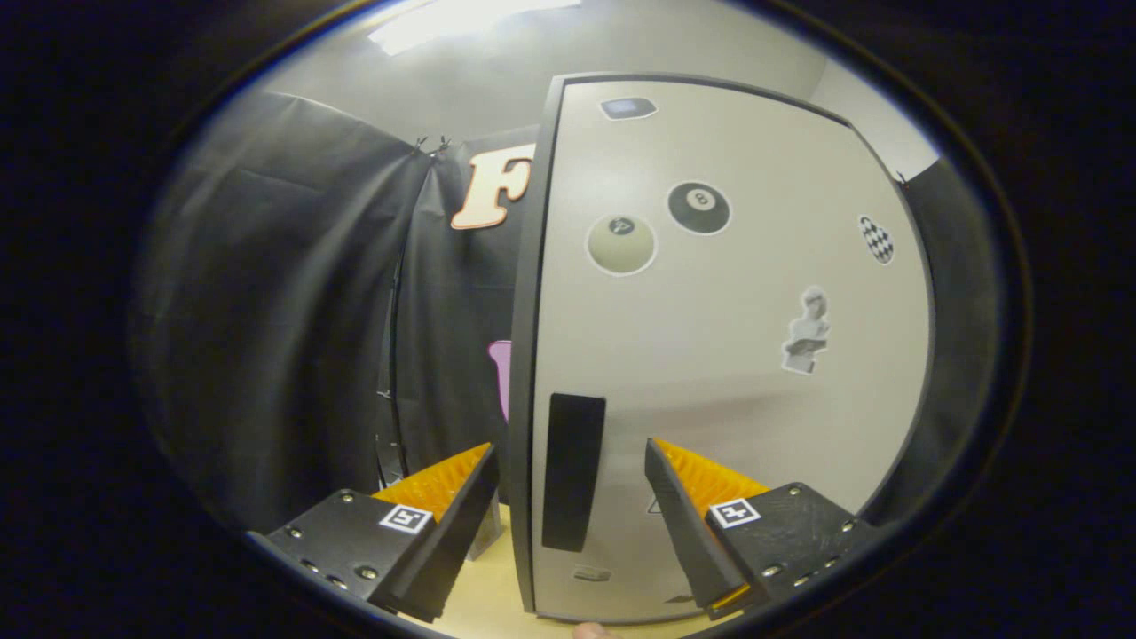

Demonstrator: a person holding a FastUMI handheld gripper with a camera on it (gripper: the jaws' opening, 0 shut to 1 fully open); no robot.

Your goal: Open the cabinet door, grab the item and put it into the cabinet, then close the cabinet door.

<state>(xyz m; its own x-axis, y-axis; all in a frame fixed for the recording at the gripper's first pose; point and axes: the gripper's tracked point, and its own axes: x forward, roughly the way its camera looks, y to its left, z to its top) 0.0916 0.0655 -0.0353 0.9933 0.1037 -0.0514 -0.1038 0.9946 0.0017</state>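
A tall cabinet stands close in front of me, its white door [728,355] carrying several stickers. A dark vertical handle strip [572,470] sits low on the door near its left edge, and the door's dark side edge [524,373] runs just left of it. My gripper [570,448] is open, its fingers spread to either side of the handle strip and the door edge, close to the door. Whether either finger touches the door I cannot tell. Nothing is held.
The cabinet stands on a pale wooden table [497,603]. A small grey object [486,532] peeks out behind the left finger, beside the cabinet's base. Black cloth walls [293,311] hang to the left and behind the cabinet.
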